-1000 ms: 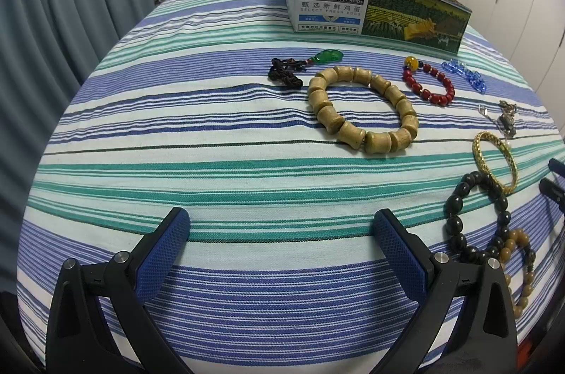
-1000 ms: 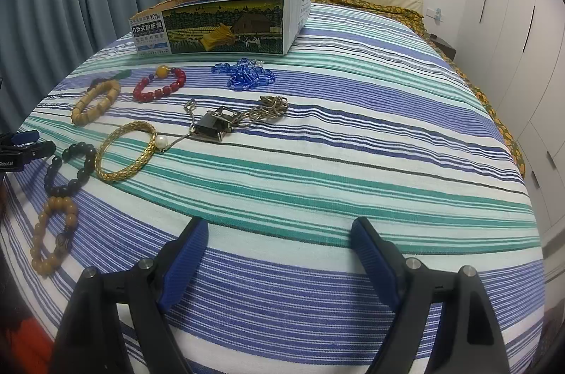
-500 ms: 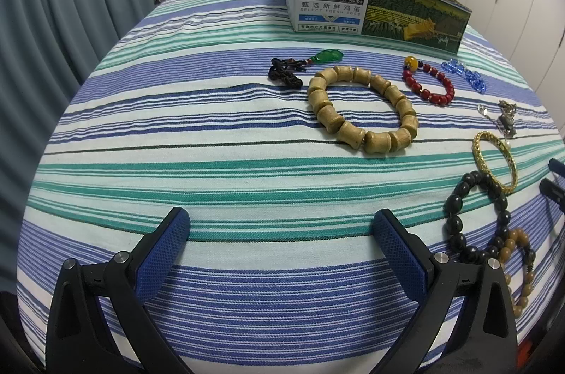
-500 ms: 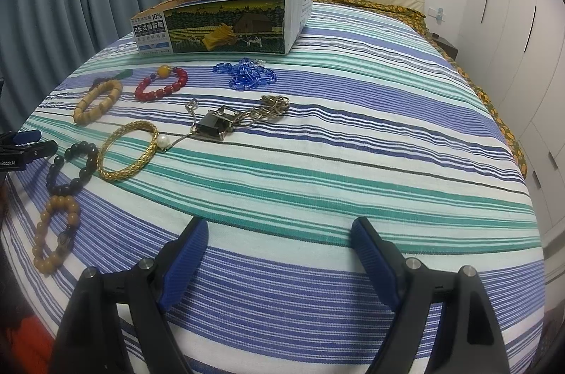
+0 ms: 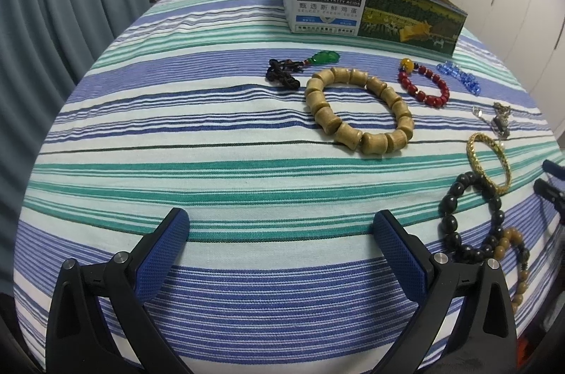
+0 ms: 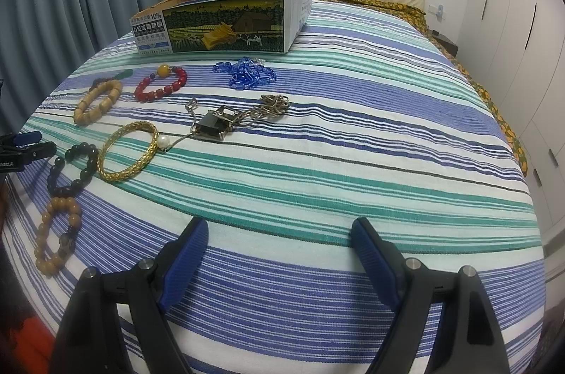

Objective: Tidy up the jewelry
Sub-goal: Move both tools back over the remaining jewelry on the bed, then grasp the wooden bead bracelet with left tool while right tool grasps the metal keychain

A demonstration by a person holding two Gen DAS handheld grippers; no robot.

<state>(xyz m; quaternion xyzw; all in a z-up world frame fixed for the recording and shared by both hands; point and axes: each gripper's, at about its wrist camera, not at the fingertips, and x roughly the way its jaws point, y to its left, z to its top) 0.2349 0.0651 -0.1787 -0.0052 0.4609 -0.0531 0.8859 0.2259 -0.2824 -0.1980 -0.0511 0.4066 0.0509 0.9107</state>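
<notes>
Both poised over a striped bed (image 5: 176, 134), nothing yet lifted. Left gripper (image 5: 280, 233) spread wide and empty, aimed up the bed at the wooden barrel-bead bracelet (image 5: 358, 113) lying flat, ahead and slightly right. Right gripper (image 6: 279, 243) likewise agape, empty, with the gold bangle (image 6: 129, 151) ahead-left. Open cardboard box (image 6: 226, 21) beyond the jewelry. Left likely nearer the wooden bracelet.

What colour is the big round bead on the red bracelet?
Amber yellow bead on the red bracelet; clearest in the right wrist view.
</notes>
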